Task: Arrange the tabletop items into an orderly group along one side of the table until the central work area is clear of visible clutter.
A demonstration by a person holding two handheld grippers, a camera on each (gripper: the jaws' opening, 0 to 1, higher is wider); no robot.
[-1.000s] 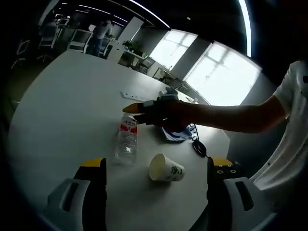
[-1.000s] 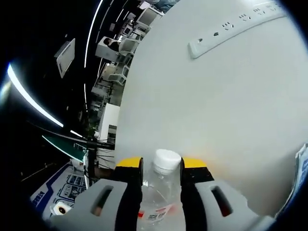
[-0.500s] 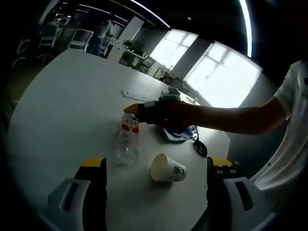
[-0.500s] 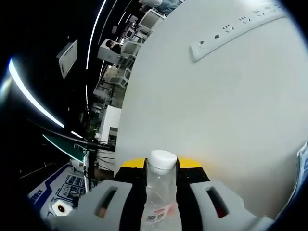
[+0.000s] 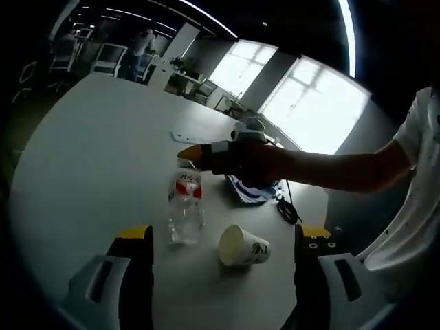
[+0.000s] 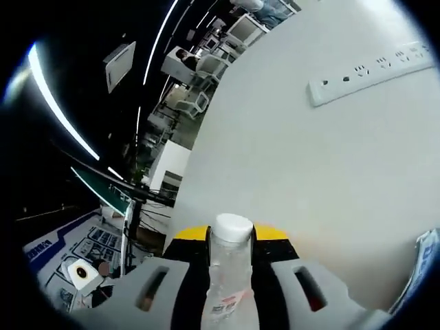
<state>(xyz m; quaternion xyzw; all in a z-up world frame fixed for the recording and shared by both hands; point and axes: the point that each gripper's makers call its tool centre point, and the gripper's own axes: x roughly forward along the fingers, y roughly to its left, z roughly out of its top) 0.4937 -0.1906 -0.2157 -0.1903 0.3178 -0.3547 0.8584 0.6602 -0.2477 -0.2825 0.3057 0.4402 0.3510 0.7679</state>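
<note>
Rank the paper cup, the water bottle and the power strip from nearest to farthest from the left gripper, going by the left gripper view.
1. Paper cup, on its side, just ahead, toward the right.
2. Water bottle, a little farther, held by the right gripper.
3. Power strip, farthest, behind the bottle.

Bright windows (image 5: 302, 103) backlight a dim, fisheye-warped room

No legible text or labels

Left gripper view: set back, low over table (image 5: 89, 158), facing windows. Right gripper view: close on bottle (image 6: 227, 275), rolled sideways. Shared: bottle (image 5: 184, 210), table.
</note>
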